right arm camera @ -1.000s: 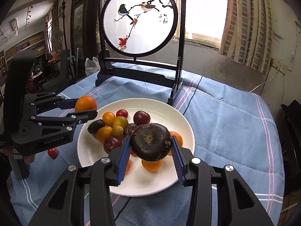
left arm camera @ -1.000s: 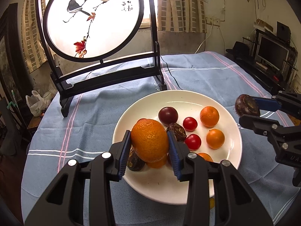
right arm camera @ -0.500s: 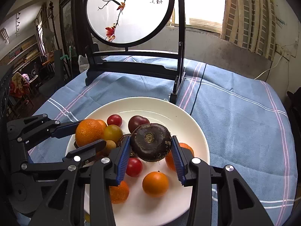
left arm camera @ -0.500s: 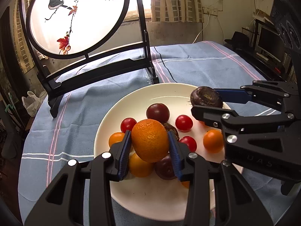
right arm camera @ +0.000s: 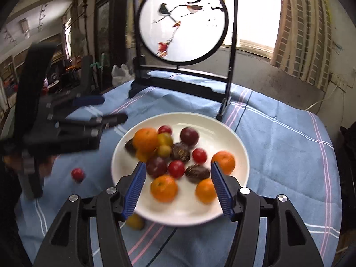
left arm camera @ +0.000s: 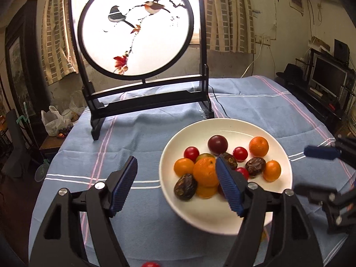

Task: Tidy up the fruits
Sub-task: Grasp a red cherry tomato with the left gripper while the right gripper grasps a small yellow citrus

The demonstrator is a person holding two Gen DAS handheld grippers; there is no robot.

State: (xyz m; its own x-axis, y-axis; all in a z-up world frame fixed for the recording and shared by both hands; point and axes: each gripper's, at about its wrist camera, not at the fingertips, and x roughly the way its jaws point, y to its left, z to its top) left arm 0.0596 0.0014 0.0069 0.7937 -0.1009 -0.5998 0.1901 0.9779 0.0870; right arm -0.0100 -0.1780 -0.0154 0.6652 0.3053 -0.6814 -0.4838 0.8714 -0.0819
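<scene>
While both sets of jaws stand wide apart and hold nothing, the big orange point(left arm camera: 205, 171) sits among the other fruits on the white plate point(left arm camera: 222, 218), right of the frame's middle.

- The left gripper point(left arm camera: 175, 183) stands wide apart, nothing between its blue-padded fingers point(left arm camera: 123, 184).
- Its right finger overlaps the white plate point(left arm camera: 222, 213), which rests on the blue striped tablecloth point(left arm camera: 133, 138).
- A large orange point(left arm camera: 205, 171) sits on top of the piled fruit, beside a smaller orange point(left arm camera: 183, 166) and a dark wrinkled fruit point(left arm camera: 185, 186).
- A dark plum point(left arm camera: 217, 143) and red cherry tomatoes point(left arm camera: 191, 152) lie farther back.
- The right gripper point(left arm camera: 320, 171) shows at the right edge, spread and empty.
- A round bird-painted screen point(left arm camera: 135, 29) stands behind.
</scene>
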